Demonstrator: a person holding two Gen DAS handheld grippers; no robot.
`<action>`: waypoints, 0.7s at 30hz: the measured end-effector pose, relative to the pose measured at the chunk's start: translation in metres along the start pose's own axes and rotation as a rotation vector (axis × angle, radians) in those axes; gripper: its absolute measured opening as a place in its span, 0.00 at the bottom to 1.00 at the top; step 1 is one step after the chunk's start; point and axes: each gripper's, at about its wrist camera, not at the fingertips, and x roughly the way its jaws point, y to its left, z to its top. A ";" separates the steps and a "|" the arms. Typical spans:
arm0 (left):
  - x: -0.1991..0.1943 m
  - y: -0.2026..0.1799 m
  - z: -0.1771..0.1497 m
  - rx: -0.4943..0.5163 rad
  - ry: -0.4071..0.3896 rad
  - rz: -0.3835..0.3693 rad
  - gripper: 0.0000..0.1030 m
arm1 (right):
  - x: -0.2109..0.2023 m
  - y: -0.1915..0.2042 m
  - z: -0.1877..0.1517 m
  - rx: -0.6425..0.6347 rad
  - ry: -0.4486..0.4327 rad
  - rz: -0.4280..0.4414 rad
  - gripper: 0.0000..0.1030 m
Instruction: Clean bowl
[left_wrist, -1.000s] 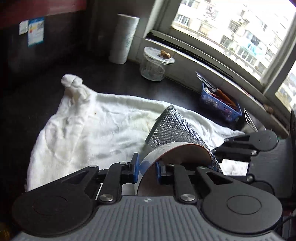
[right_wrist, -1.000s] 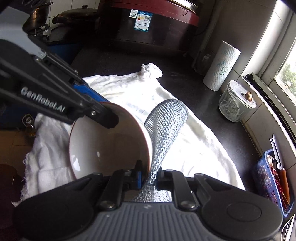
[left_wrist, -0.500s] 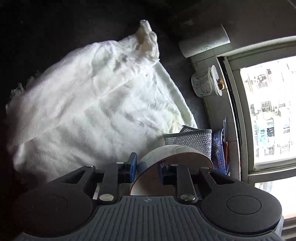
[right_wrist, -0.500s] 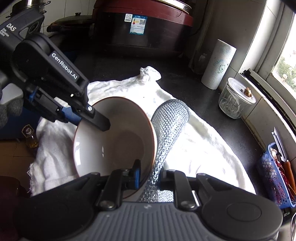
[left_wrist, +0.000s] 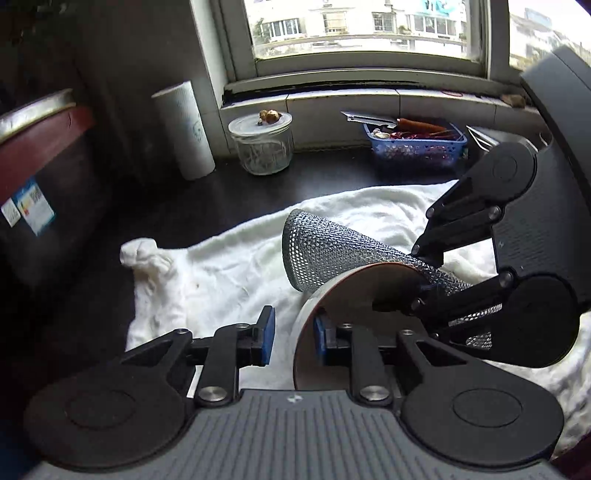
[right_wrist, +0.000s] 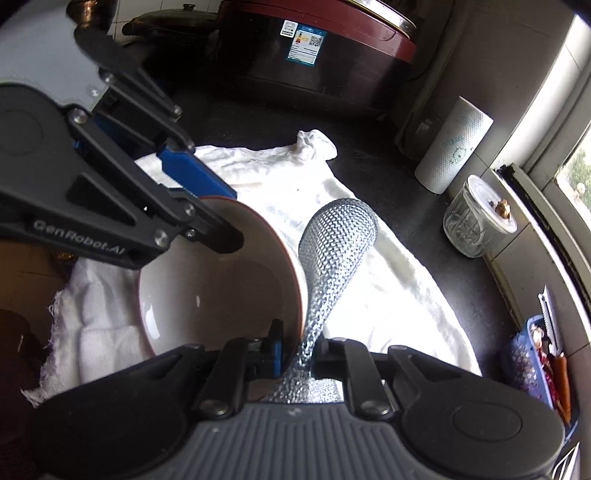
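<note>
The bowl (right_wrist: 221, 280), pale inside with a reddish-brown rim, is held tilted above a white cloth (right_wrist: 388, 295) at the lower middle of the right wrist view. The left gripper (right_wrist: 218, 214) comes in from the upper left of that frame with the bowl's rim between its blue pads; its own camera shows the left pad standing a little off the outer wall, so the pinch looks loose. The right gripper (right_wrist: 299, 350), at the bottom of the frame, pinches a silver mesh scrubber (right_wrist: 338, 240) together with the bowl's near rim, its jaws narrow and closing. The scrubber hangs over the rim on the outside. Farther out, a glass jar (right_wrist: 476, 225) and a paper towel roll (right_wrist: 452, 144) stand at the right.
</note>
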 end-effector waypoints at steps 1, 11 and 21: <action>0.001 0.002 0.000 -0.030 0.001 -0.010 0.10 | 0.000 -0.001 0.001 -0.007 -0.002 -0.009 0.11; 0.006 0.057 -0.033 -0.644 -0.007 -0.143 0.18 | 0.003 -0.008 -0.008 0.128 -0.002 0.024 0.15; 0.027 0.099 -0.091 -1.268 0.093 -0.297 0.21 | 0.006 -0.004 -0.006 0.198 -0.028 0.039 0.19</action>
